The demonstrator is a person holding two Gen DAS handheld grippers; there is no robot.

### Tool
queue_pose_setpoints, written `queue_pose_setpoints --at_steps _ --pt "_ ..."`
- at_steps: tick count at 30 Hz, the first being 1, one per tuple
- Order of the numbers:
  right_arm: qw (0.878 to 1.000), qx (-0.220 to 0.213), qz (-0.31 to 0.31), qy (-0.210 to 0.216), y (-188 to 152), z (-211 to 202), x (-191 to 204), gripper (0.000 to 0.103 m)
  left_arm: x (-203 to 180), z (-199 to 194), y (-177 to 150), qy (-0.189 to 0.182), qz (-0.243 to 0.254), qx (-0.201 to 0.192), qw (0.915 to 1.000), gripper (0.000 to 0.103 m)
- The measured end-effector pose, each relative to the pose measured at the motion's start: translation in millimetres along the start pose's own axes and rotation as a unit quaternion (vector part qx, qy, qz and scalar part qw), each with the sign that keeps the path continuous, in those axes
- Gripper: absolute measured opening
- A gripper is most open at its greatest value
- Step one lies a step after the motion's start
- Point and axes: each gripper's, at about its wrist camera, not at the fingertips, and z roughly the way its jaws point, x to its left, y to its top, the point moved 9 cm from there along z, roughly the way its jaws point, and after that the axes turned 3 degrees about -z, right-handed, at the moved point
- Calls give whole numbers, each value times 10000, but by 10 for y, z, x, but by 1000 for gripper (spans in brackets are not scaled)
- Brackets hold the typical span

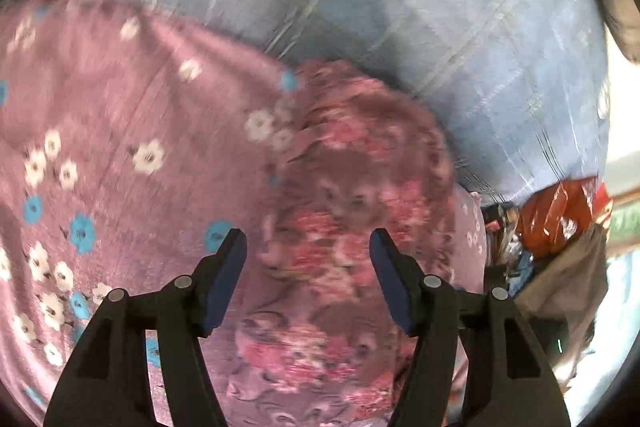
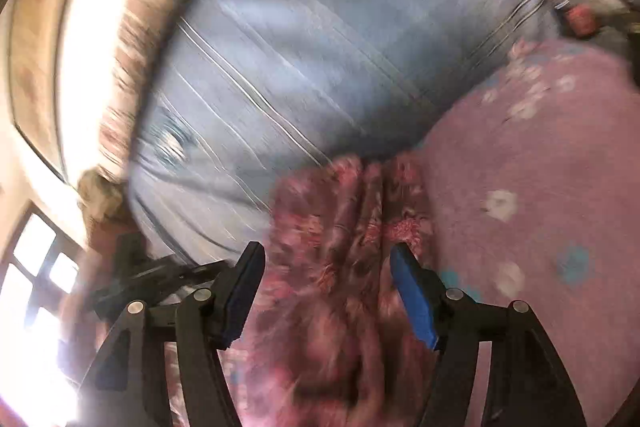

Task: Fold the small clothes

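Cloth with white and blue flowers, a mauve sheet [image 1: 120,115], covers the left of the left wrist view; the dark pink floral garment [image 1: 344,227] lies on it, just right of centre, its long axis running from the camera away toward the blue striped bedcover [image 1: 440,27]. The left gripper [image 1: 308,243] hangs released above the garment, nothing pinched. In the blurred right wrist view, the garment [image 2: 332,247] points likewise toward the bedcover [image 2: 300,47], and the right gripper [image 2: 326,259] gapes above it.
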Motion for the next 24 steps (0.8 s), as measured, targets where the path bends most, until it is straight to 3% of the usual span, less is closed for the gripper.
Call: queue_pose_setpoints --at_steps 2,4,5,7,9,11,12,13,15,17,20,21,22,23,24 --pt "9991 374 56 -192 -16 339 -50 62 53 88 -74 56 -7 72 10000 63" --pt "9985 488 -202 -105 40 521 42 13 12 155 -93 -145 54 177 9997 61" --pt "9976 522 -442 -128 97 550 126 9 -38 165 -83 -304 103 194 9993 61" --pt "9973 -4 -686 248 266 336 316 8 -95 160 -28 -474 186 120 9986 61" --pt "9973 -427 -523 285 340 171 231 8 -154 308 -6 -399 283 82 9988 61" --pt "9999 -121 -20 -98 264 342 -153 8 -66 498 -7 -57 221 200 9995 61" --pt "9983 314 188 -455 150 518 -388 9 -26 547 -21 -24 154 297 9994 61" --pt "9972 511 302 -461 78 582 -482 9 -8 535 -35 -122 89 253 9996 61" --pt "9987 212 365 -271 133 327 -430 21 -14 421 -91 -269 199 270 9991 59" --pt "9997 34 222 59 117 72 -321 25 9 263 -261 -517 342 359 9974 59" --pt "9993 105 27 365 -120 -204 -197 53 39 118 -573 -822 425 428 9948 61" --pt "9990 255 -58 366 -250 -188 -166 55 50 111 -673 -870 444 480 9941 61" --pt "9984 501 -216 170 -364 -97 -126 51 85 136 -815 -826 431 556 9941 61" --pt "9960 750 -476 -119 -468 -44 -100 19 86 156 -874 -826 403 599 9940 61" --pt "9929 707 -872 -381 -505 -64 -27 15 107 160 -940 -875 353 672 9933 61"
